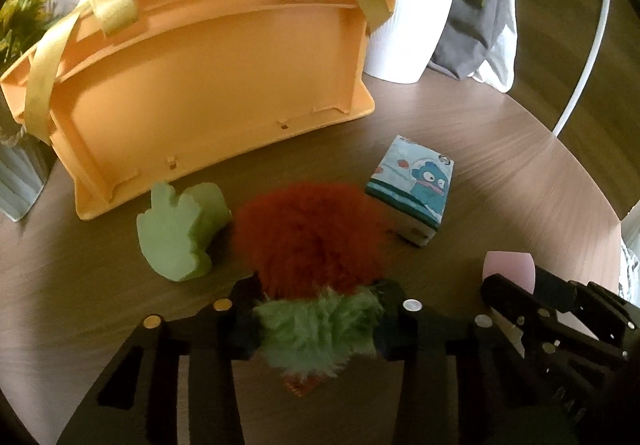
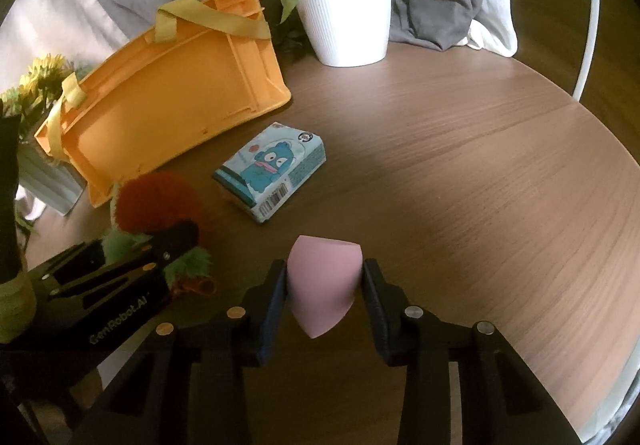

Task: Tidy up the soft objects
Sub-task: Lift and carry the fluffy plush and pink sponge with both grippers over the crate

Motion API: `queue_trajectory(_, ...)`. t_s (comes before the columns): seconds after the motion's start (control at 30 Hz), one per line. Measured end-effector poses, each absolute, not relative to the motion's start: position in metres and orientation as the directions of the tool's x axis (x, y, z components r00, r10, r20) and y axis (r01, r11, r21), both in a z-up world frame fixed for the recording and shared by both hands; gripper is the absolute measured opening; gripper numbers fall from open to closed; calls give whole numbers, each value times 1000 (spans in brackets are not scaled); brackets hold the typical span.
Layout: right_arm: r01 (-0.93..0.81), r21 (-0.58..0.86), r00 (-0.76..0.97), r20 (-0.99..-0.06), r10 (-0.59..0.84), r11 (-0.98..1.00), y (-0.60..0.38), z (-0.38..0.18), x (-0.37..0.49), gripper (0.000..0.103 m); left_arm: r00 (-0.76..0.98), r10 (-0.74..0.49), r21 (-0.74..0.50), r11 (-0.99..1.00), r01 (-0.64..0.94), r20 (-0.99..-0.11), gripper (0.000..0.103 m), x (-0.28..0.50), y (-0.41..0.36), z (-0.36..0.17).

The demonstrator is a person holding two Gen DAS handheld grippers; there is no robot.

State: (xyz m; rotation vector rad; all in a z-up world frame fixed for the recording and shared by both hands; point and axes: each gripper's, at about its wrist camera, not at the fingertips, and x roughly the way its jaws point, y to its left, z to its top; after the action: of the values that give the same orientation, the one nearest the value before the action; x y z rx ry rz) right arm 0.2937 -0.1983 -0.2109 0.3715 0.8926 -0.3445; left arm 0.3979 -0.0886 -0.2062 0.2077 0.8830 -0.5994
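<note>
Red and green plush fills the space between the jaws of the left gripper (image 1: 316,325): the fuzzy toy (image 1: 308,241) lies on the wooden table (image 1: 500,181), its red body stretching forward from the fingertips and its green tuft squeezed between the two black pads, which press into the fur from both sides. In the right wrist view the same toy (image 2: 160,201) shows at the left with the left gripper (image 2: 160,249) clamped over its green part. That gripper tilts steeply down toward the tabletop.

Just to its right, the right gripper (image 2: 325,285) has a pink teardrop-shaped sponge (image 2: 320,285) between its jaws, both pads against the sponge's sides, its pointed end toward the camera. This gripper also slopes down at the table. In the left wrist view the right gripper (image 1: 516,293) shows at the lower right, with a bit of the pink sponge (image 1: 508,265) peeking above its black fingers.

A green cactus-shaped foam piece (image 1: 180,233) lies just left of the plush toy, close beside it. A small tissue pack printed with a blue cartoon figure (image 1: 412,189) lies to the toy's right, apart from it. Behind them an orange plastic basket with yellow straps (image 1: 216,85) lies tipped on its side, its open face toward the grippers. A white pot with a green plant (image 1: 404,33) stands beside the basket.
</note>
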Motion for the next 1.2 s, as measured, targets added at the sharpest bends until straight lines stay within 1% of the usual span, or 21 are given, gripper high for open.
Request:
queue_trajectory(0.27,420,179,600,-790,-124,890,-200,-204,291,38,510,-419,-69,819,570,-751,39,392,-87,-191)
queue_trajectory(0.63,373,186,647,-755,-111,909,-198,-179,293,38,557,-421,-73,839,540,-716,39,383,-74,-159)
queue_trajectory(1.2,273,177,747,-659,-92,945,-193,-119,296,38,647,-420,-78,870,487,-637,39,369,-52,-105)
